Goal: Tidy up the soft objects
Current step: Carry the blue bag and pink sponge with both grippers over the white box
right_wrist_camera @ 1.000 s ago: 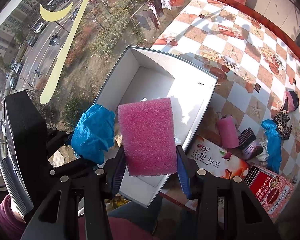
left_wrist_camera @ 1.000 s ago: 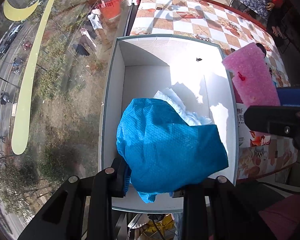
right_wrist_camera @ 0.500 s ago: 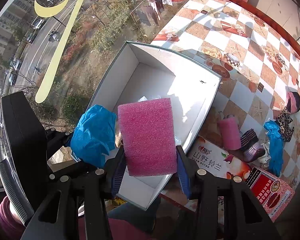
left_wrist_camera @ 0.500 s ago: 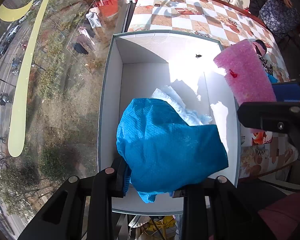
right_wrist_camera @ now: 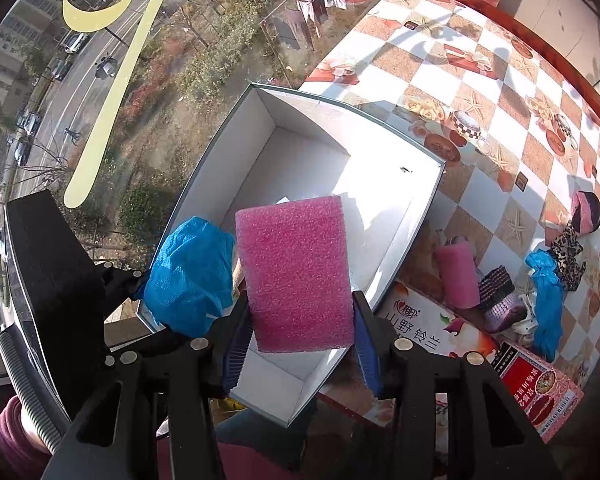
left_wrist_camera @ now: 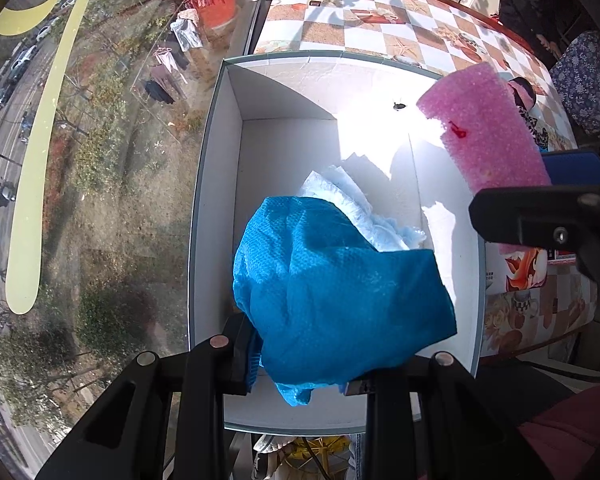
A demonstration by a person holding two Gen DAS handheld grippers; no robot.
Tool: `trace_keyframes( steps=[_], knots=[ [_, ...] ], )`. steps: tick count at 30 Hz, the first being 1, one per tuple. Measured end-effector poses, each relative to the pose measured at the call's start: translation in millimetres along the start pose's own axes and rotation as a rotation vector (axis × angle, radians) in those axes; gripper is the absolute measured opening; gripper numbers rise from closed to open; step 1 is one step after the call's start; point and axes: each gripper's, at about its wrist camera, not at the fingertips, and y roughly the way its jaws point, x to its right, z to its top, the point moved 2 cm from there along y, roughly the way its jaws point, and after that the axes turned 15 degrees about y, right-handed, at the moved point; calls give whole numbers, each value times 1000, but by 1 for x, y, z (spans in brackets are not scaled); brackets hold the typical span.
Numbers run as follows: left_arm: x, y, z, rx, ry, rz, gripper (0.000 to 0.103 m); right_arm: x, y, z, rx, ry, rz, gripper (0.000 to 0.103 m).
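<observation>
My left gripper (left_wrist_camera: 300,364) is shut on a crumpled blue cloth (left_wrist_camera: 336,296) and holds it above the near end of an open white box (left_wrist_camera: 216,168). A white cloth (left_wrist_camera: 352,200) lies inside the box under it. My right gripper (right_wrist_camera: 300,336) is shut on a pink foam block (right_wrist_camera: 296,272) above the box's near right side (right_wrist_camera: 396,252). The blue cloth (right_wrist_camera: 192,272) also shows at the left in the right wrist view. The pink foam (left_wrist_camera: 488,128) shows at the right in the left wrist view.
The box stands on a checkered table (right_wrist_camera: 480,92) beside a window. Right of it lie a pink foam roll (right_wrist_camera: 456,276), a blue glove (right_wrist_camera: 548,300), a leopard cloth (right_wrist_camera: 568,256) and other soft items. Printed cartons (right_wrist_camera: 536,380) sit near the table's front edge.
Both grippers have drifted slightly farther over the box with their loads still held. The pink foam now sits a little higher and farther in the left wrist view.
</observation>
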Motion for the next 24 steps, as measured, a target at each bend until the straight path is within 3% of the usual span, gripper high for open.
trace_keyframes(
  steps=[24],
  knots=[
    [1, 6, -1, -20, -6, 4, 31, 6, 2, -4, 9, 29, 6, 48]
  ],
)
